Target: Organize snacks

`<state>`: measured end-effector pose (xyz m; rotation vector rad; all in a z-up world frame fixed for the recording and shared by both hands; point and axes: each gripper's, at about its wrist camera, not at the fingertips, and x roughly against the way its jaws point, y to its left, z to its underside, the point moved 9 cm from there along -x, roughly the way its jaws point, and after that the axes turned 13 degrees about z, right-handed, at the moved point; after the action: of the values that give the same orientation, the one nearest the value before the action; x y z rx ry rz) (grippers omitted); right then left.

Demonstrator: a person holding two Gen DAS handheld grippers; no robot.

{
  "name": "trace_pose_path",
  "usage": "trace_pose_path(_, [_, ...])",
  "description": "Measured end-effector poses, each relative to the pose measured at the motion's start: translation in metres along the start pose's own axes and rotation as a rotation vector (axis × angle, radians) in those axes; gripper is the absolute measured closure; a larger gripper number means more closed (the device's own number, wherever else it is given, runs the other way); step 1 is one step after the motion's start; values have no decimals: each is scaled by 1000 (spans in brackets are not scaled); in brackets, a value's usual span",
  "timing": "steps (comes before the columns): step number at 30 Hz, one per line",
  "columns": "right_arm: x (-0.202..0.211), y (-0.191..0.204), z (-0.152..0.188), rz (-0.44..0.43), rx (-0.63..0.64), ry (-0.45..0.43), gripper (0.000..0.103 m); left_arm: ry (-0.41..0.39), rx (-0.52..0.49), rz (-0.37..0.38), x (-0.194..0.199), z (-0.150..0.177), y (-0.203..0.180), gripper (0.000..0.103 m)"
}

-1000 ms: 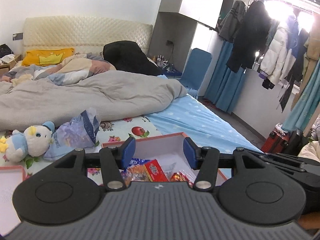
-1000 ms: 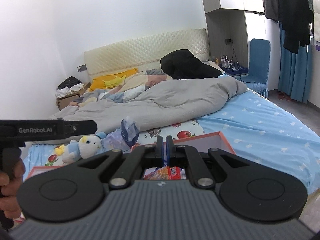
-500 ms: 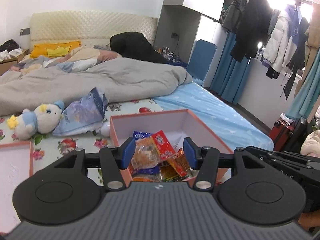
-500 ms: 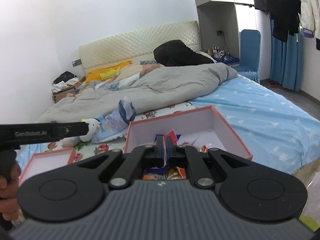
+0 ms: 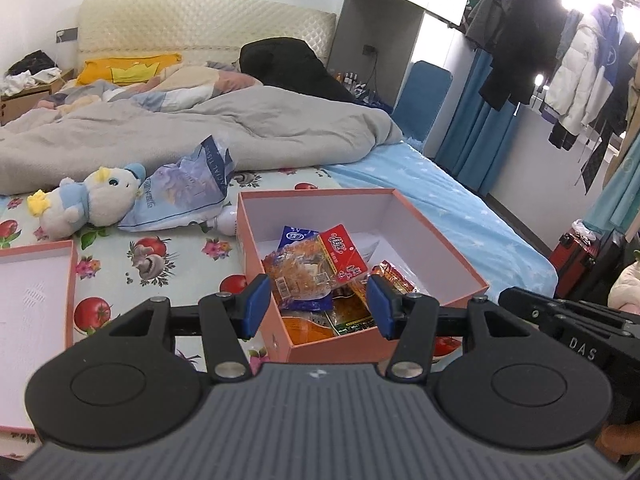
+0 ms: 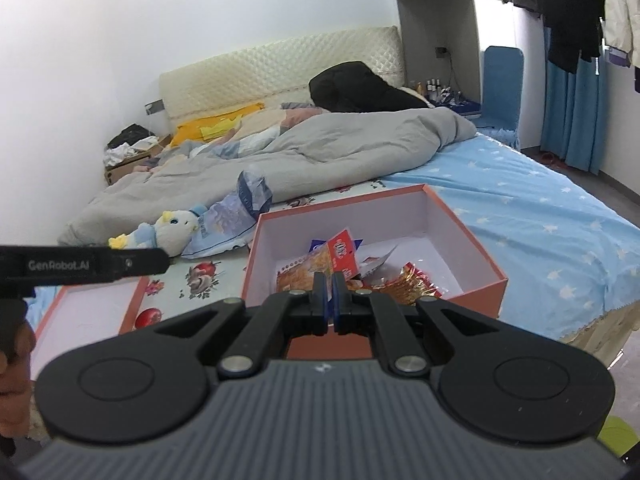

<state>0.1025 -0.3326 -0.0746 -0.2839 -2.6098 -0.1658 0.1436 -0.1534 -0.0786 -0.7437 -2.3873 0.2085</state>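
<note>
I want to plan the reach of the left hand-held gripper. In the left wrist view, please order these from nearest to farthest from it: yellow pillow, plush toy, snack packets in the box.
1. Snack packets: just ahead of the open left hand-held gripper, inside the pink box.
2. Plush toy: farther, ahead to the left on the bed.
3. Yellow pillow: farthest, by the headboard.

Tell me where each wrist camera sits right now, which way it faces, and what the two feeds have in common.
Left wrist: behind the open left tongs, facing up the bed toward the headboard, over the near left corner of the pink box of snack packets; the right tool juts in at the right edge.
Right wrist: behind the shut right tongs, facing the same way over the box's near edge; the left tool and the person's left hand show at the left.
Shared: box, snacks, box lid, plush duck, grey duvet.
</note>
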Motion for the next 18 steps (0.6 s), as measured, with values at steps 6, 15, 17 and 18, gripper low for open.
trace_pose_path(6, [-4,-11,-1,48,19,6,18,15,3,2,-4,-1,1,40])
trace_pose_path(15, [3,-18,-7,46,-6,-27,0,5,5,-21,-2,-3,2,24])
trace_pose_path(17, [6,-17,-10,32,3,-35,0,3,8,-25,0,-3,2,15])
trace_pose_path(18, [6,-16,-11,35,10,-38,0,4,9,-28,0,-4,2,13])
